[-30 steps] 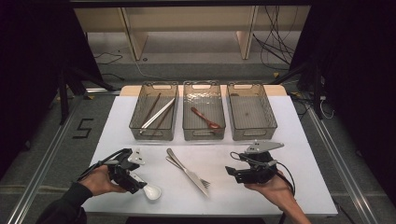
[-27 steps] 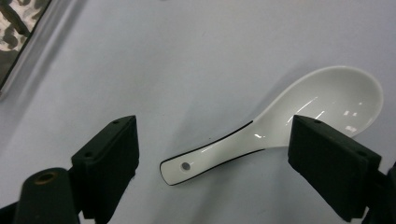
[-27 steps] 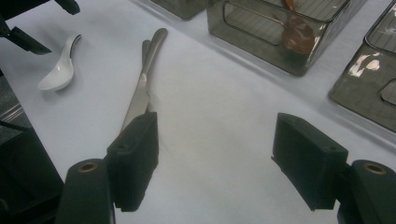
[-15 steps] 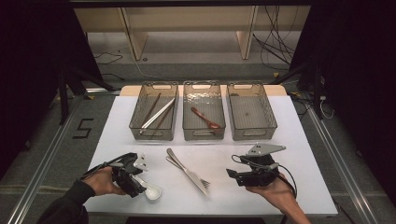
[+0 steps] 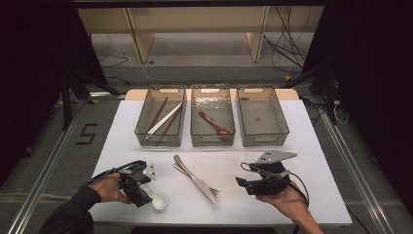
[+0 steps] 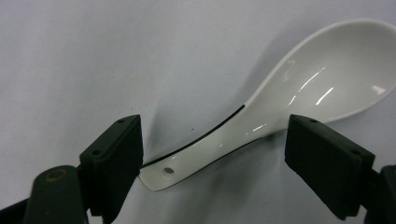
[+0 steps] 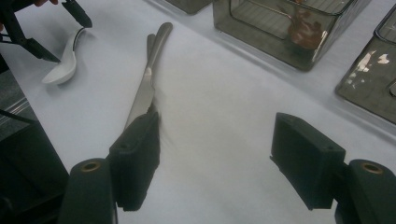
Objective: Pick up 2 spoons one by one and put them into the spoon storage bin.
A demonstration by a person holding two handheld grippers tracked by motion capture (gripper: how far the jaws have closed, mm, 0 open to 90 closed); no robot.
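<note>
Your left gripper (image 6: 212, 154) has its jaws spread either side of the white spoon's (image 6: 299, 98) handle, not pinching; the spoon lies on the worktop (image 5: 311, 146) at 7 o'clock. Your right gripper (image 7: 215, 158) at 5 o'clock has jaws spread, with the knife (image 7: 144, 88) just beside its left jaw.

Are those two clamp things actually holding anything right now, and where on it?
Nothing is held. The left hand-held gripper is open, its jaws either side of the white spoon's handle without closing on it. The right hand-held gripper is open over bare table.
</note>
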